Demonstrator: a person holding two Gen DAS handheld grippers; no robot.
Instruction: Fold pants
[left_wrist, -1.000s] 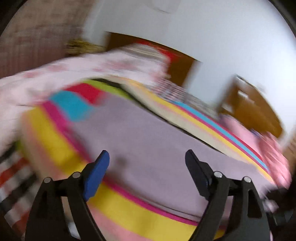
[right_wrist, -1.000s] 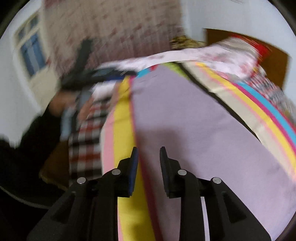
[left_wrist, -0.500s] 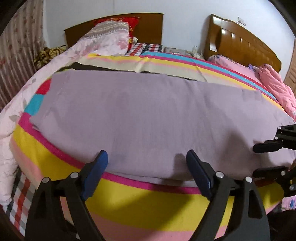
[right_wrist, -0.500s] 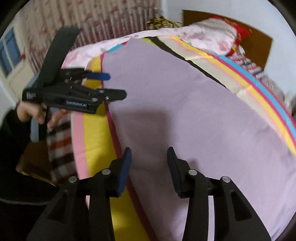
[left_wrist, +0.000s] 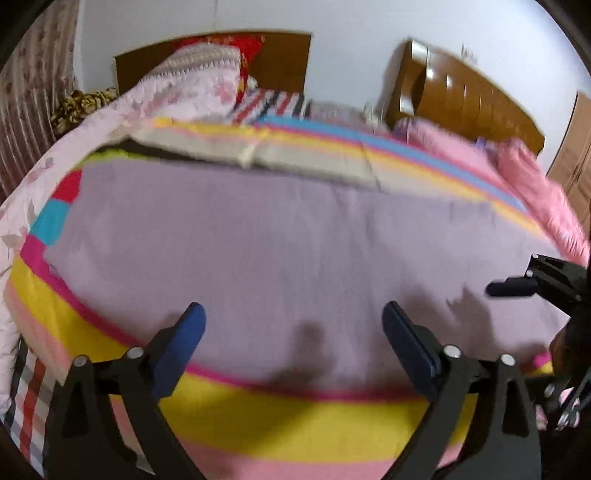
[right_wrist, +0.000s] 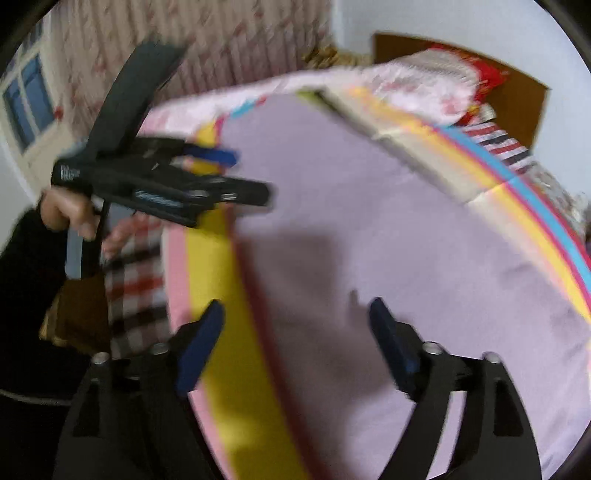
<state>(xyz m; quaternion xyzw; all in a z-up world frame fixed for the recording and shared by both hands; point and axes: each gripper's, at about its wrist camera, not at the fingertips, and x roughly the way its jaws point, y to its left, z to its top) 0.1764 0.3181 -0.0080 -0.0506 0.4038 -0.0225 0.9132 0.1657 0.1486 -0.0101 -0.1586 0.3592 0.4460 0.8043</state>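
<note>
Left gripper (left_wrist: 293, 325): jaws just widened, empty above the pants (left_wrist: 277, 236).
Right gripper (right_wrist: 295, 325): jaws just spread, empty over the pants' near edge.

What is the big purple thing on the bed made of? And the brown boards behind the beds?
The purple pants look like soft woven cloth, maybe cotton: matte, no shine, lying flat with faint creases. The right headboard looks like varnished wood, since it is brown with bright glossy reflections. The left headboard seems to be wood too, but duller; blur leaves its finish unclear.
</note>
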